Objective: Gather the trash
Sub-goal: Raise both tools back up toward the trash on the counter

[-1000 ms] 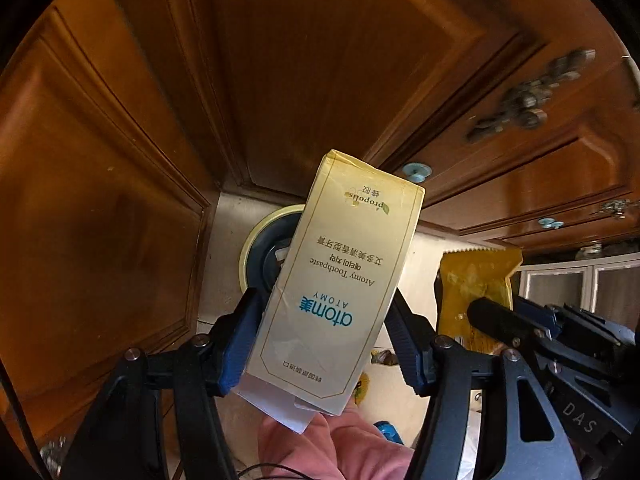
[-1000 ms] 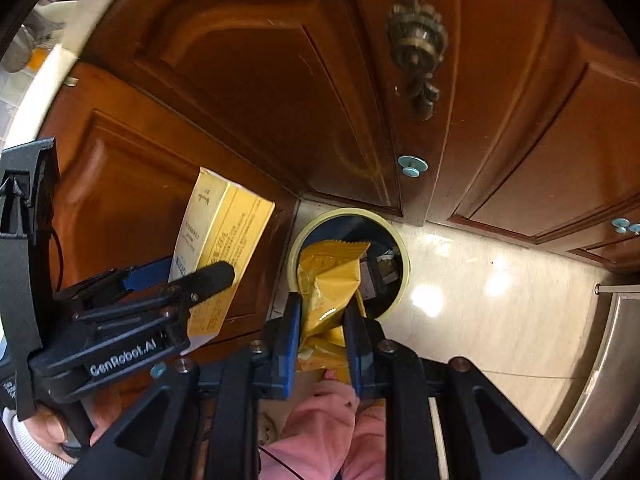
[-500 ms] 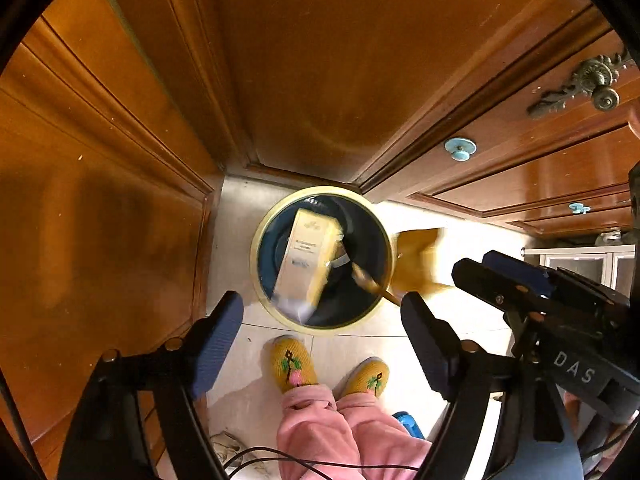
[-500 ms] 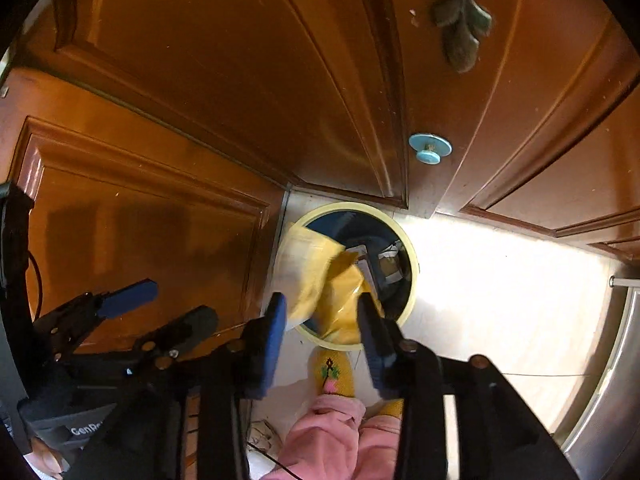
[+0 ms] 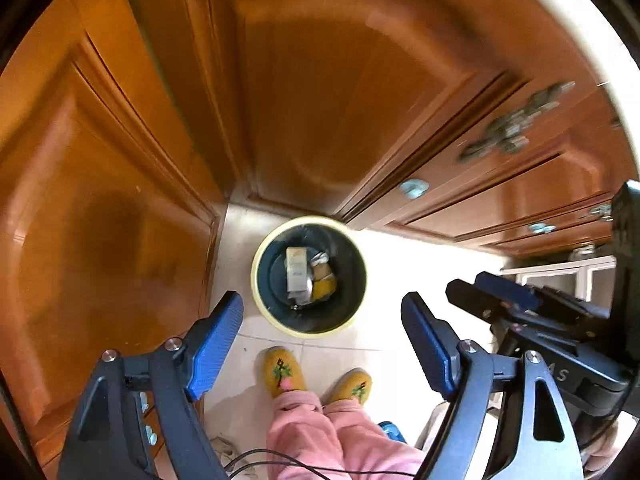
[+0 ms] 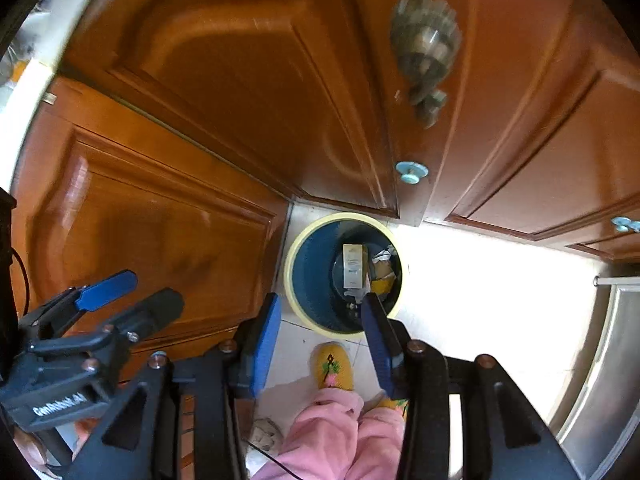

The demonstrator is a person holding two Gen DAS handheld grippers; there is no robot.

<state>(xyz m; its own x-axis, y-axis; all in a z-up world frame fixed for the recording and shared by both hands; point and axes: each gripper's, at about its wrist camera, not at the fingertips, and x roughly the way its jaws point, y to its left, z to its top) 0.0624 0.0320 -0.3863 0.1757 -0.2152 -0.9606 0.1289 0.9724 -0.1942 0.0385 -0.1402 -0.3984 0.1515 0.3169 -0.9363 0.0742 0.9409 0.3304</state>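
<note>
Both pieces of trash have dropped since a moment ago, so the pale box (image 5: pixel 297 276) and yellow packet (image 5: pixel 323 287) lie inside the bin (image 5: pixel 261 280) by the wooden cabinets (image 5: pixel 120 184), below the left gripper (image 5: pixel 322 344) and right gripper (image 6: pixel 320 336), whose jaws, just opened, stand spread and empty.

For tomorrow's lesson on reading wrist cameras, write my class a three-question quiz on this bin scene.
1. True or false: the pale toothpaste carton lies inside the round blue bin with the cream rim.
2. What lies beside the carton? A yellow pouch; B glass bottle.
3. Fill in: neither the left gripper nor the right gripper holds ____ between its fingers.

Key: 1 true; 2 A; 3 anything.
</note>
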